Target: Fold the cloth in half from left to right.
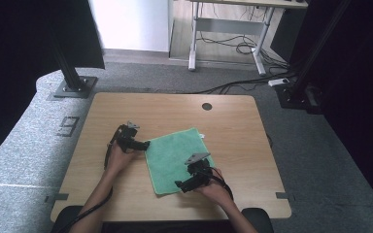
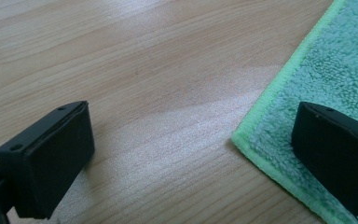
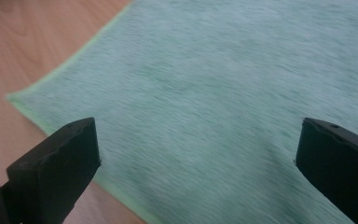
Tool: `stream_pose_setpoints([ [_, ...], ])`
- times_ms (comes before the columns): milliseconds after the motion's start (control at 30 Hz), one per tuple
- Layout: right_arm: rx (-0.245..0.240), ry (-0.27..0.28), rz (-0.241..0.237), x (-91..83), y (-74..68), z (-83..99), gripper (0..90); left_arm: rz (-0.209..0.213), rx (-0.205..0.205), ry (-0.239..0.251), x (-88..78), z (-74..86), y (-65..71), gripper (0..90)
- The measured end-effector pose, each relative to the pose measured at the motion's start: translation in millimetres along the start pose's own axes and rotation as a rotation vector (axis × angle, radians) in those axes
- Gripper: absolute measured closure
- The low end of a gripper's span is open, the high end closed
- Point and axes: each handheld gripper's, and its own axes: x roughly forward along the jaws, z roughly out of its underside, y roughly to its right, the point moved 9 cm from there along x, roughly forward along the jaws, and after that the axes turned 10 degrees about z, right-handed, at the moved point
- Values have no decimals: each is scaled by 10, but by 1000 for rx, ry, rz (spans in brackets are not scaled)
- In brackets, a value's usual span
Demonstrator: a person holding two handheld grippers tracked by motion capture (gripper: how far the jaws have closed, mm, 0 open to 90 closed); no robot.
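I see the table point(image 1: 126, 109) from high above, looking forward and down. My 2 gripper cameras sit very near the wood, each facing the green cloth point(image 1: 177, 158), which all 3 views share.

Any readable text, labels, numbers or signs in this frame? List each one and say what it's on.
"9" (could also read as "6" from the other side): a large dark digit marked on the grey floor, at, left of the wooden table.
A small white tag on the far corner of the green cloth: too small to read.
Nothing legible on the left gripper or the right gripper.
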Motion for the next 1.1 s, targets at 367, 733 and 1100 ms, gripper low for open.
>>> stream_pose_setpoints([
  [367,-67,-6,-89,129,-457,-169,9,0,-2,3,2,-2,2,0],
  [733,-132,-9,-173,143,-859,-268,314,2,-1,2,0,-1,2,0],
  [1100,-210,-54,-134,187,-887,-175,749,0,0,0,-20,19,-2,0],
])
